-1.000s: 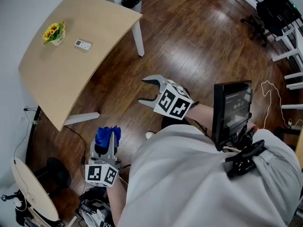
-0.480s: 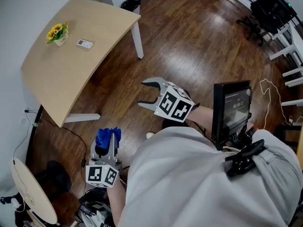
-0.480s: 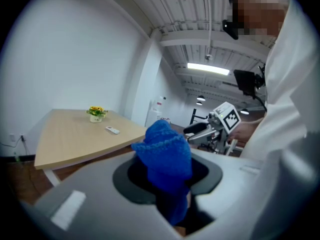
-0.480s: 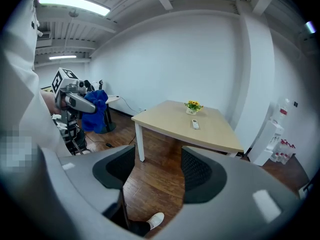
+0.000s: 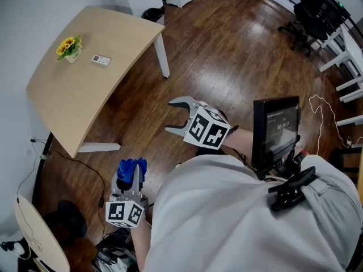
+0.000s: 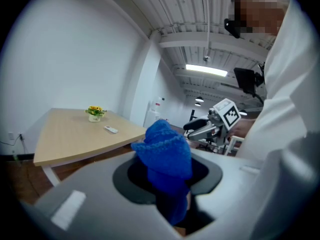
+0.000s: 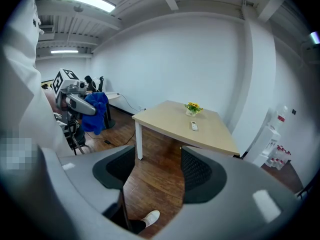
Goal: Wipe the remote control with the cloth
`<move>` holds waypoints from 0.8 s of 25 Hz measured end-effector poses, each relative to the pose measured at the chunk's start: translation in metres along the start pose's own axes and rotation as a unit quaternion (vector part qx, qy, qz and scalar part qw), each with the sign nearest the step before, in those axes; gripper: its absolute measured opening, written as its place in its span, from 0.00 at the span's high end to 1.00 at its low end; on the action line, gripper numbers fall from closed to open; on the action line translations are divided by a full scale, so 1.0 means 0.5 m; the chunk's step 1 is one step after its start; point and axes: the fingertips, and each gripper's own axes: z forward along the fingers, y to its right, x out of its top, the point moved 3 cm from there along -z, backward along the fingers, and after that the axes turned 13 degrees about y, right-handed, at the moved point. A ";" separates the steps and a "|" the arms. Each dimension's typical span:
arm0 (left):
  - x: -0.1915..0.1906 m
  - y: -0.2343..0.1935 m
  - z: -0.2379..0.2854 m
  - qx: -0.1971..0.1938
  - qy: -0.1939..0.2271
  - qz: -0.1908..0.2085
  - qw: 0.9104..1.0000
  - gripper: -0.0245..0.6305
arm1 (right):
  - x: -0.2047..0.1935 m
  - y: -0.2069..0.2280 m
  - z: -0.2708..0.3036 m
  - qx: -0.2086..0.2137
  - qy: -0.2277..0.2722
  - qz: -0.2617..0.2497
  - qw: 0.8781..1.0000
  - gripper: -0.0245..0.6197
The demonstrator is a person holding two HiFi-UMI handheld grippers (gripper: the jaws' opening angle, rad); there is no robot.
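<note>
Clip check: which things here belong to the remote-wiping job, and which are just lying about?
Part of the job:
- remote control, lying on the table
- blue cloth, gripped in the left tongs
- right tongs, open and empty

Just lying about:
- flower pot, beside the remote control
- office chair, across the room

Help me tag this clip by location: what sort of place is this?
Probably an office or lab workspace: a black office chair, a pale table on a wood floor carrying the remote control and a flower pot, and strip lights under an exposed ceiling.
</note>
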 end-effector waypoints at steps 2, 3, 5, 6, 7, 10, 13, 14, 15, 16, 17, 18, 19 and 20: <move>-0.003 0.003 -0.002 -0.003 0.001 0.002 1.000 0.74 | 0.000 -0.005 -0.005 -0.002 0.001 -0.004 1.000 0.51; -0.003 0.004 -0.002 -0.004 0.002 0.003 1.000 0.74 | 0.000 -0.006 -0.007 -0.003 0.000 -0.005 1.000 0.51; -0.003 0.004 -0.002 -0.005 0.002 0.003 1.000 0.74 | -0.001 -0.008 -0.008 -0.004 0.000 -0.005 1.000 0.52; -0.001 0.004 -0.001 -0.006 0.001 0.003 1.000 0.74 | -0.001 -0.008 -0.009 -0.004 -0.001 -0.005 1.000 0.52; 0.000 0.005 -0.001 -0.006 0.001 0.003 1.000 0.74 | -0.001 -0.008 -0.010 -0.004 -0.002 -0.004 1.000 0.52; -0.007 0.004 -0.006 -0.011 0.005 0.005 1.000 0.74 | -0.003 -0.013 -0.013 -0.005 -0.006 -0.010 1.000 0.52; -0.017 0.002 -0.015 -0.014 0.008 0.006 1.000 0.74 | -0.008 -0.025 -0.013 -0.006 -0.017 -0.033 0.999 0.52; -0.017 0.003 -0.017 -0.013 0.008 0.007 1.000 0.74 | -0.011 -0.029 -0.013 -0.007 -0.023 -0.046 0.999 0.52; -0.019 0.004 -0.018 -0.013 0.009 0.006 1.000 0.74 | -0.014 -0.031 -0.013 -0.007 -0.030 -0.059 0.998 0.52; -0.020 0.005 -0.019 -0.014 0.010 0.006 1.000 0.74 | -0.016 -0.033 -0.013 -0.007 -0.035 -0.068 0.997 0.52; -0.019 0.007 -0.019 -0.012 0.009 0.006 1.000 0.74 | -0.019 -0.035 -0.014 -0.006 -0.038 -0.072 0.997 0.52; -0.014 0.011 -0.018 -0.010 0.005 0.005 1.000 0.74 | -0.020 -0.037 -0.014 -0.004 -0.040 -0.073 0.997 0.52; -0.010 0.013 -0.019 -0.007 0.002 0.006 1.000 0.74 | -0.020 -0.038 -0.014 -0.003 -0.041 -0.072 0.997 0.52; -0.008 0.014 -0.020 -0.005 0.000 0.006 1.000 0.74 | -0.019 -0.040 -0.013 -0.002 -0.041 -0.071 0.997 0.52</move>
